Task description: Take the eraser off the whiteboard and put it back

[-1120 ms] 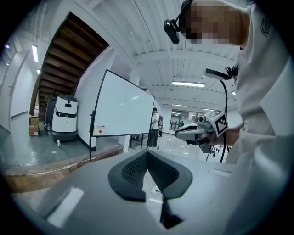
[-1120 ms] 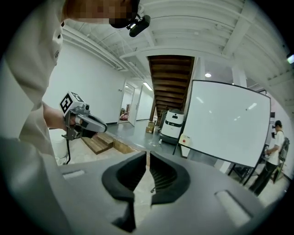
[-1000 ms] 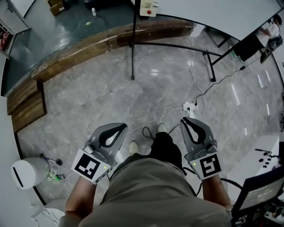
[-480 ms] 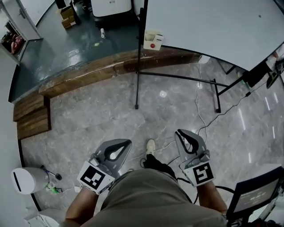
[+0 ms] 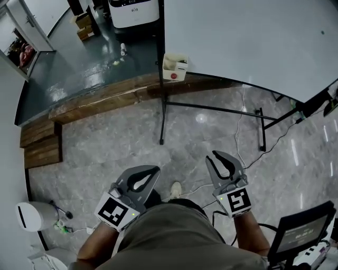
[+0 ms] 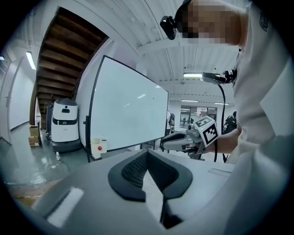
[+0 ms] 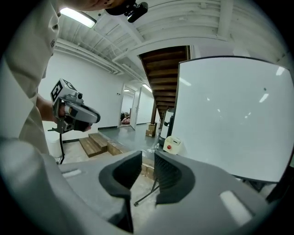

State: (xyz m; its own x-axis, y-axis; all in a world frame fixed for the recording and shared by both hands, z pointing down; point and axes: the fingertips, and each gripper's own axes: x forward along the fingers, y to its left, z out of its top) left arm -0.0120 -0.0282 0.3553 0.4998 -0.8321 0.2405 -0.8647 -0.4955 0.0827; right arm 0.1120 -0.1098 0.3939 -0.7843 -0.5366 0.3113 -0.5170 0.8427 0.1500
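The eraser [image 5: 174, 67] is a cream box with a red dot, stuck at the lower left corner of the whiteboard [image 5: 248, 42]. It also shows in the left gripper view, eraser [image 6: 98, 146], and in the right gripper view, eraser [image 7: 172, 145]. Both grippers are held low in front of the person, well short of the board. My left gripper [image 5: 153, 170] is shut, pads meeting with nothing in them. My right gripper [image 5: 215, 156] has just been opening; a narrow gap shows between its pads [image 7: 167, 170] and nothing is between them.
The whiteboard stands on a black frame with legs [image 5: 211, 105] on the grey stone floor. A wooden ledge [image 5: 105, 95] and steps [image 5: 39, 142] lie to the left, and a white machine [image 5: 133, 11] behind. A white bin [image 5: 31, 216] sits at the lower left, a cable [image 5: 240, 132] on the floor, a monitor [image 5: 303, 232] at the lower right.
The person has walked toward the whiteboard, so the board and eraser are nearer and larger. Both grippers came forward with the body. The right jaws have parted slightly.
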